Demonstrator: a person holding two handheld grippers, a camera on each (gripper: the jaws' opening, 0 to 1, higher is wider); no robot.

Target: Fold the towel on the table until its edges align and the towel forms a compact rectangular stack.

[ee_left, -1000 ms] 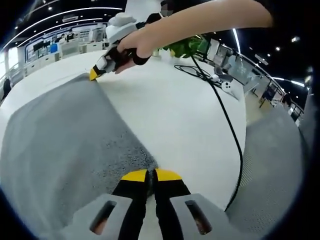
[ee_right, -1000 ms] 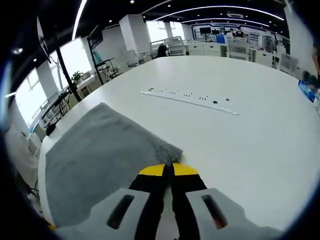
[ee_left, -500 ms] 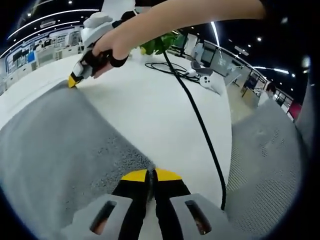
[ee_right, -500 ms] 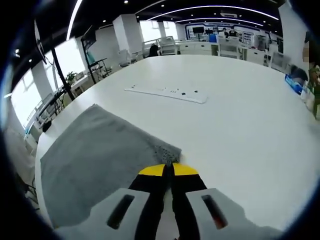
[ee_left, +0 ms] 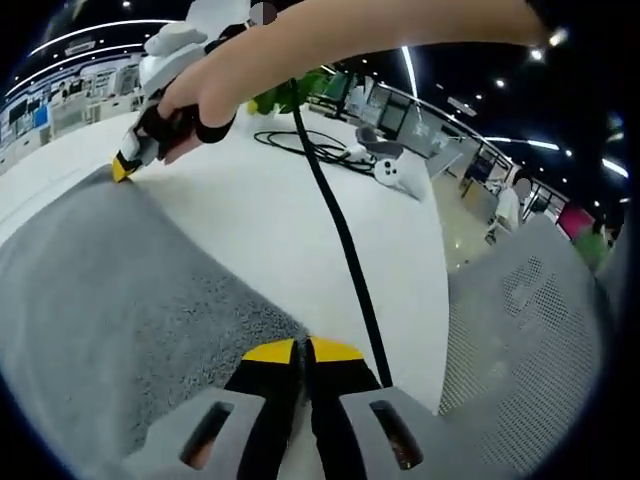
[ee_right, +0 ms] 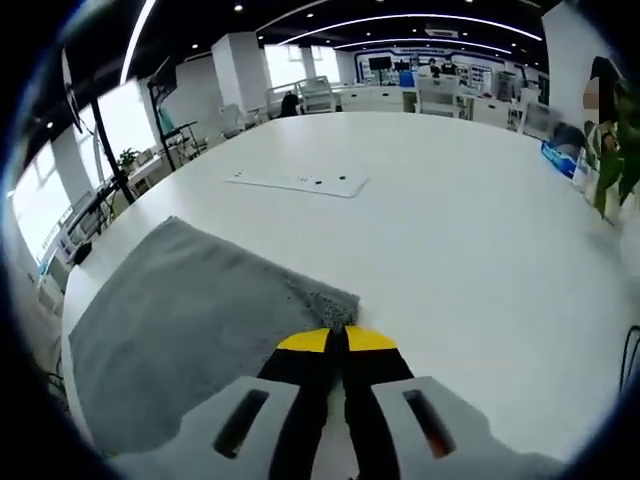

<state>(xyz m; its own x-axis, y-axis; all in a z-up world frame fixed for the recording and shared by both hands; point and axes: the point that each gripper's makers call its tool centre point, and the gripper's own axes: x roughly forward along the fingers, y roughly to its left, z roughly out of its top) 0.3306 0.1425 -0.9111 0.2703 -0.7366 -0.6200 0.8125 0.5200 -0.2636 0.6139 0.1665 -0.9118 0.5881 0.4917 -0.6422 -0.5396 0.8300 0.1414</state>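
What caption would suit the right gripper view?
Right gripper pinching a corner of the grey towel on a white table.

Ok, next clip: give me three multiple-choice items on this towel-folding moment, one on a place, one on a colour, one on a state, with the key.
1. Where does the long white strip lie, seen in the right gripper view?
A. On the bare table beyond the towel
B. On top of the towel
C. Between the right gripper's jaws

2. What colour is the towel?
A. Blue
B. Grey
C. Red

3. How do the left gripper and the right gripper stand?
A. Both wide open above the towel
B. One open, one shut
C. Each shut on a towel corner

Key: 1 A, the strip sits apart from the towel's far edge on white tabletop. 2 B, the cloth is grey in both views. 3 C, each pair of yellow tips is pressed together with a towel corner pinched at them.
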